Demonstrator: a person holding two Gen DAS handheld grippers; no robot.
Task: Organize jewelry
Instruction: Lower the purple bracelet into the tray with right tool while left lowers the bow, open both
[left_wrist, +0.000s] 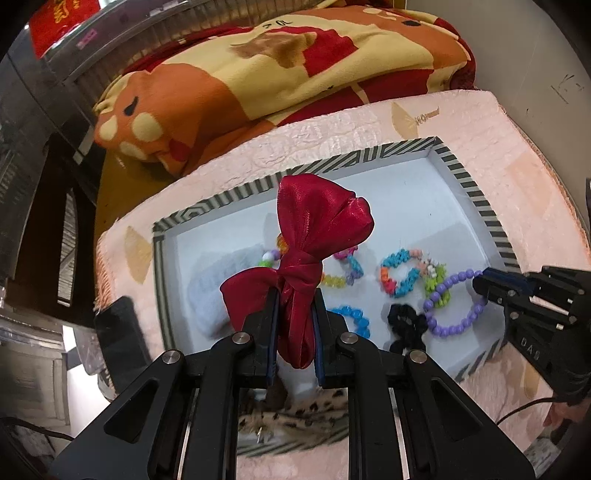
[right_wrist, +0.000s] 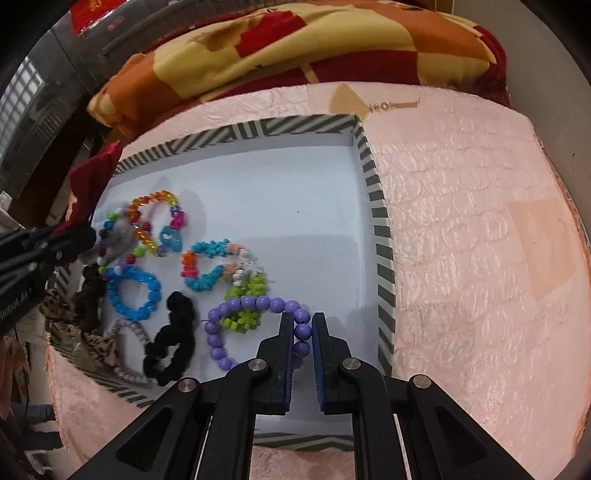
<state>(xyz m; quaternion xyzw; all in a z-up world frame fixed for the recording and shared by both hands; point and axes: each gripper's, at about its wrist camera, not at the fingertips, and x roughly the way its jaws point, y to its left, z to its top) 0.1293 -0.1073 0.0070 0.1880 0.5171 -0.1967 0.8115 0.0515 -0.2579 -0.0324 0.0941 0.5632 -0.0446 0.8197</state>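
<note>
Low in the left wrist view, your left gripper (left_wrist: 295, 306) has its jaws clamped on a red satin bow (left_wrist: 317, 236), which stands up from the fingers and fills the middle of the frame. Just under those fingers, at the bottom centre, a leopard-print scrunchie (left_wrist: 295, 413) lies partly hidden.

In the right wrist view, your right gripper (right_wrist: 300, 328) sits at bottom centre with its jaws pinched on the purple bead bracelet (right_wrist: 255, 304), a few beads caught between the blue pads. The rest of that loop lies on the white floor of the striped-rim tray (right_wrist: 380, 221).

Left of it in the same view you have a black scrunchie (right_wrist: 173, 339), then a blue bead bracelet (right_wrist: 135, 293) further left. Touching the purple loop's upper side is a green bead cluster (right_wrist: 247, 291), and above that a turquoise and orange bracelet (right_wrist: 207, 266). A multicoloured bead bracelet (right_wrist: 155, 221) lies towards the tray's upper left.

The tray rests on a pink textured cover (right_wrist: 461, 221). Beyond it, across the top of both frames, a blanket (left_wrist: 277, 74) in orange, yellow and red is bunched up.
</note>
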